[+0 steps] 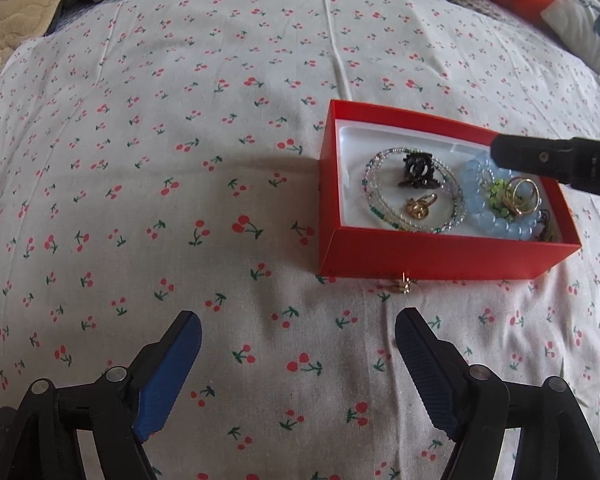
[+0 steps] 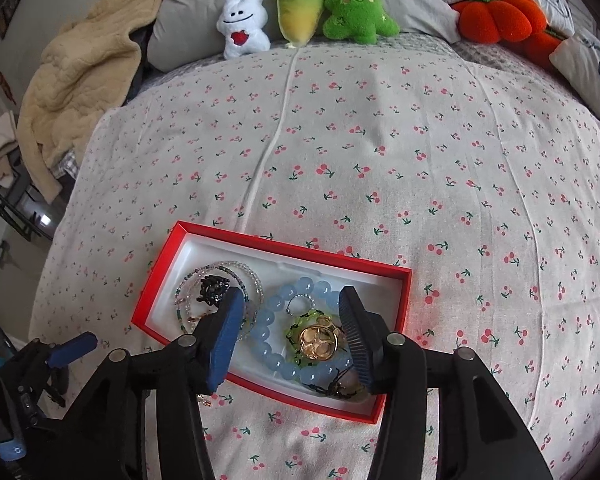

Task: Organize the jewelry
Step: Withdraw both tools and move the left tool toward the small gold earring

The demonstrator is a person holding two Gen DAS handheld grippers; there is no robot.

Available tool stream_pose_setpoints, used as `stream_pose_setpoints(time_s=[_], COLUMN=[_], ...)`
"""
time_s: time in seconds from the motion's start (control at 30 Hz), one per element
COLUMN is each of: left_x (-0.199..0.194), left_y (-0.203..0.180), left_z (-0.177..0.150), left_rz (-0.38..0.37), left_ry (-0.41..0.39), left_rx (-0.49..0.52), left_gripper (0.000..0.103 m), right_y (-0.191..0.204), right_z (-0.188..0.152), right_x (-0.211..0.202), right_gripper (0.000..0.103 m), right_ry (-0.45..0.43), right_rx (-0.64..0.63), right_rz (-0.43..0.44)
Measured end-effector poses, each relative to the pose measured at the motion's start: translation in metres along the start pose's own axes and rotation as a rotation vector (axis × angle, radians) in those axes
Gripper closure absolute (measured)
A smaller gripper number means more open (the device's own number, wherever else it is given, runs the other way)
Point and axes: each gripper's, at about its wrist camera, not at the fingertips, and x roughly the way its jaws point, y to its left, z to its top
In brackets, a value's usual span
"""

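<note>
Box (image 1: 440, 256) lies on the bed (image 1: 180, 160), right of centre in the left wrist view. Inside: beaded necklace (image 1: 380, 200) at left, encircling a hair claw (image 1: 416, 170); bead bracelet (image 1: 496, 220) at right, rings (image 1: 522, 200) within it. One small ring (image 1: 404, 283) lies outside, touching the box's near wall. Plush toys (image 2: 300, 12) line the bed's far edge.

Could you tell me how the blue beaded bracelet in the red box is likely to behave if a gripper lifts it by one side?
The blue beaded bracelet is a loop of separate round beads, so it would probably sag rather than hold its circle. The glossy beads may slip between flat pads. A gold ring and green piece rest within it in the red box and could be dragged along.
</note>
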Motion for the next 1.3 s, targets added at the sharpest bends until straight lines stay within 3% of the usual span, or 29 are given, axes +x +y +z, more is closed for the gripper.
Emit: stream_pose_setpoints(time_s=[0.23,0.73,0.93,1.07,1.13,1.3], left_x=[-0.003,-0.001,0.001,-0.002,-0.001,0.003], left_y=[0.001,0.008,0.002,-0.008,-0.015,-0.028], left_z=[-0.009,-0.039,-0.05,-0.055,-0.055,-0.052], left_rz=[-0.005,0.03,0.027,-0.008,-0.041,-0.143], left_ry=[0.021,0.045,0.029,-0.039,-0.056,-0.049], left_rx=[-0.014,0.007,0.033,0.05,0.063,0.068], left_gripper=[0.018,0.017,0.017,0.018,0.025,0.057], right_y=[0.002,-0.004,-0.003,0.0,0.0,0.0], right_z=[-0.016,-0.07,-0.087,-0.094,-0.095,-0.095], right_x=[-0.024,-0.046,-0.036,-0.031,-0.03,-0.026], right_gripper=[0.037,0.035,0.035,0.035,0.035,0.035], right_ry=[-0.018,0.033,0.101,0.115,0.114,0.124], right_rx=[-0.057,-0.137,-0.171,-0.213,-0.224,-0.22], right_rz=[-0.022,-0.071,-0.096,-0.14,-0.154,-0.156])
